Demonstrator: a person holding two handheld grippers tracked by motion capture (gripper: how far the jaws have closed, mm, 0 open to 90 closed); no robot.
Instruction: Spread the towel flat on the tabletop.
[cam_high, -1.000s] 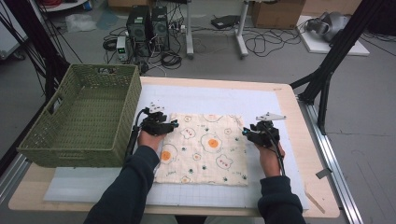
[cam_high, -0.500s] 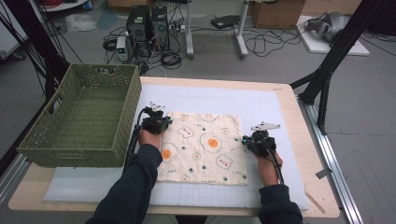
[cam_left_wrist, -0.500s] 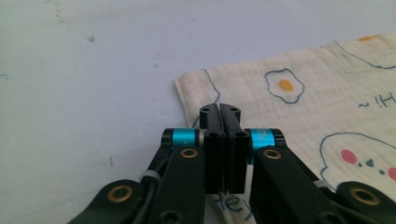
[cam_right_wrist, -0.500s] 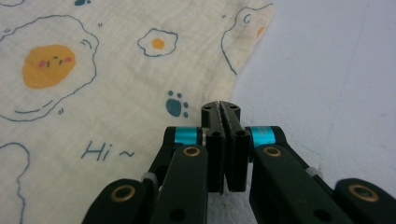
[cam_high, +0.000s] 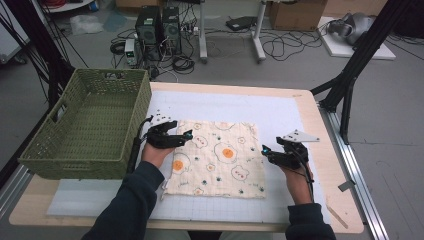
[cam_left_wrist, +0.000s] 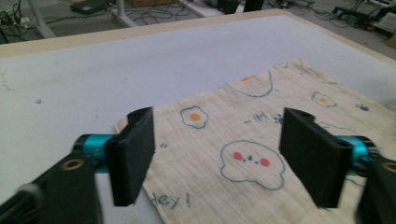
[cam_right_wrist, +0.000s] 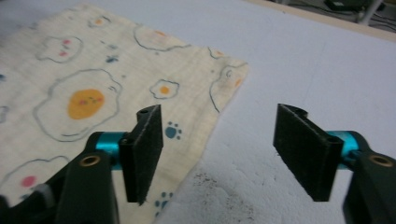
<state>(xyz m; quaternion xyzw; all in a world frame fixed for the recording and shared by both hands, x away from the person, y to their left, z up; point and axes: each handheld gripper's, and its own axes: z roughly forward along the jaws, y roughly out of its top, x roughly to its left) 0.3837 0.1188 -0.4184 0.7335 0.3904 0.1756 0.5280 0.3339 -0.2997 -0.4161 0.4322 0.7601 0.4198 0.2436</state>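
Now cloth (cam_high: 216, 159) lies flat; both grippers, left (cam_high: 186, 136) & right (cam_high: 265, 151), fingers just opened, empty, at cloth's sides. Next: regrip edges, prob. to fold.

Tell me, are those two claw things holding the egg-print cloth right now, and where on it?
Nothing is held. The left gripper and right gripper both stand open above the cloth, which lies flat on the table.

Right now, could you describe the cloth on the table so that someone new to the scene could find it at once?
Start at the green woven basket on the table's left side; just right of it a white mat covers the tabletop. The cloth lies flat in the mat's middle, between the left gripper and the right gripper. It is cream, printed with fried eggs and small faces.
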